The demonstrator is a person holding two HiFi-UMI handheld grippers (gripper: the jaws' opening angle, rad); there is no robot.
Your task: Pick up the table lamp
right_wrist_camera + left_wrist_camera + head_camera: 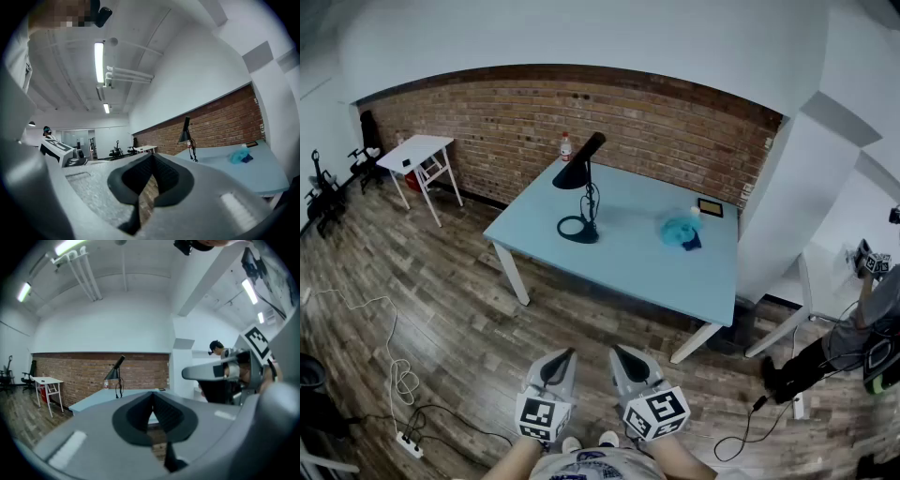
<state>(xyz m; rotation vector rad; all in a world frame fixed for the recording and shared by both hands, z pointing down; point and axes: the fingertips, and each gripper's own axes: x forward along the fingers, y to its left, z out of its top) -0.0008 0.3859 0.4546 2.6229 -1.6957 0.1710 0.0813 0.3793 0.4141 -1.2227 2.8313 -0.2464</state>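
Note:
A black table lamp (581,192) stands upright on the light blue table (619,262), its ring base near the table's left part and its cone shade tilted up toward the brick wall. Both grippers are low in the head view, well short of the table over the wooden floor. My left gripper (565,356) and right gripper (621,354) are side by side, both shut with nothing between the pads. The lamp (115,376) appears far off in the left gripper view, beyond the left gripper (152,409). In the right gripper view the lamp (187,137) stands far beyond the right gripper (151,171).
On the table are a crumpled blue cloth (682,231), a dark flat frame (710,207) and a bottle (565,147) at the back edge. A small white table (417,155) stands left. Cables and a power strip (405,441) lie on the floor. A person (862,337) sits right.

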